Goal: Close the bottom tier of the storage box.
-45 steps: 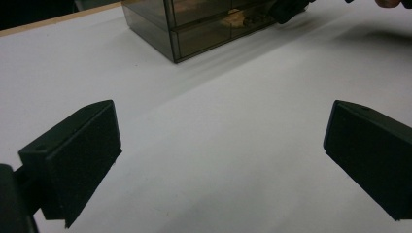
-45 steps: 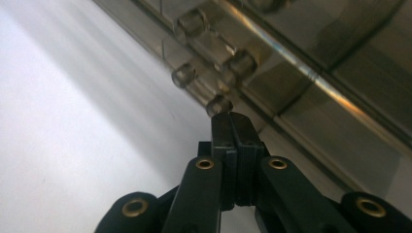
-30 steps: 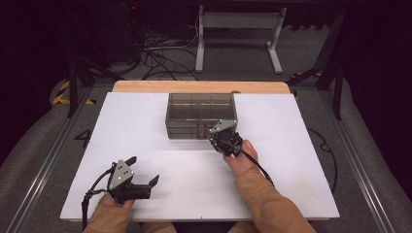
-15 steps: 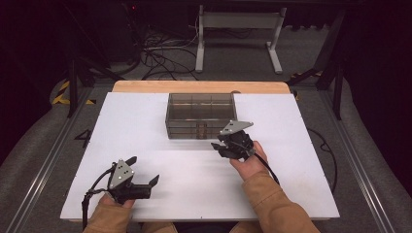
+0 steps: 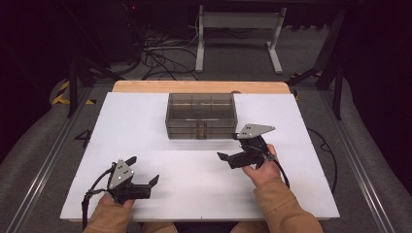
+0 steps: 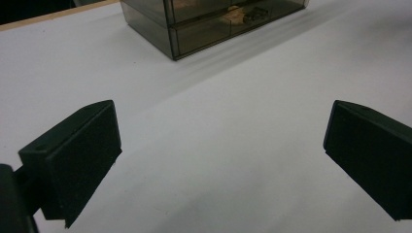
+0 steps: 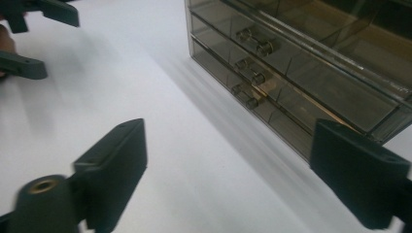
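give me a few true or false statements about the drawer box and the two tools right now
1. The right tool grips a drawer knob. False: it is open, apart from the drawer box, holding nothing.
2. The left tool is open. True.
3. The box stands on the white table. True.
4. A drawer is pulled fully out. False: the drawers look shut.
5. The left tool is nearer the box than the right. False: the right tool is nearer.
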Demonstrator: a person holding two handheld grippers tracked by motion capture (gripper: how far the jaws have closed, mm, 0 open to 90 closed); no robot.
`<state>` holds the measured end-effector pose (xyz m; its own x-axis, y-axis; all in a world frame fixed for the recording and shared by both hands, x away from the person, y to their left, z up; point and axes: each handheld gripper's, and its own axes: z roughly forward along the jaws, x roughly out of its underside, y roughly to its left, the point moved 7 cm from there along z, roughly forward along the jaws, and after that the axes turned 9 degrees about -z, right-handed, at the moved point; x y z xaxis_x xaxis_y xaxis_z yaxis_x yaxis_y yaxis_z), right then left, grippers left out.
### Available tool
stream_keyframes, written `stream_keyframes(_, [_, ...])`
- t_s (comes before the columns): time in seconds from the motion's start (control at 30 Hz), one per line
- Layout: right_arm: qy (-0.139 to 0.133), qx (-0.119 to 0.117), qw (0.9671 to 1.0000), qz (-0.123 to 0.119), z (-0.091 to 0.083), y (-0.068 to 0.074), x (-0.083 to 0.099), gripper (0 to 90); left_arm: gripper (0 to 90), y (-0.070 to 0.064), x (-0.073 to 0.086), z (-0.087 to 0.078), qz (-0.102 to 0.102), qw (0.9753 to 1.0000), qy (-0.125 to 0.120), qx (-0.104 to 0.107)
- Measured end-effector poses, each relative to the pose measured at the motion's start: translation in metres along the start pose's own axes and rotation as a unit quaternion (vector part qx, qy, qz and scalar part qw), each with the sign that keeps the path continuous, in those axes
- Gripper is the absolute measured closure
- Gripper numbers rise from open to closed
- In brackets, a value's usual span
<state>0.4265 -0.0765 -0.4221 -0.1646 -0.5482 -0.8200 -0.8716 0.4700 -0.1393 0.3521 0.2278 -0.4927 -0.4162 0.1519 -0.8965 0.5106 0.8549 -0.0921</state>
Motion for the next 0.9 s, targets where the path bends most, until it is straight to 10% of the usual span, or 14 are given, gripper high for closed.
stream_keyframes(0.9, [-0.064, 0.010, 0.9978, 0.010, -0.045, -0.007, 0.051, 0.0, 0.8, 0.000, 0.000, 0.000, 0.000, 1.0000, -0.001, 0.000])
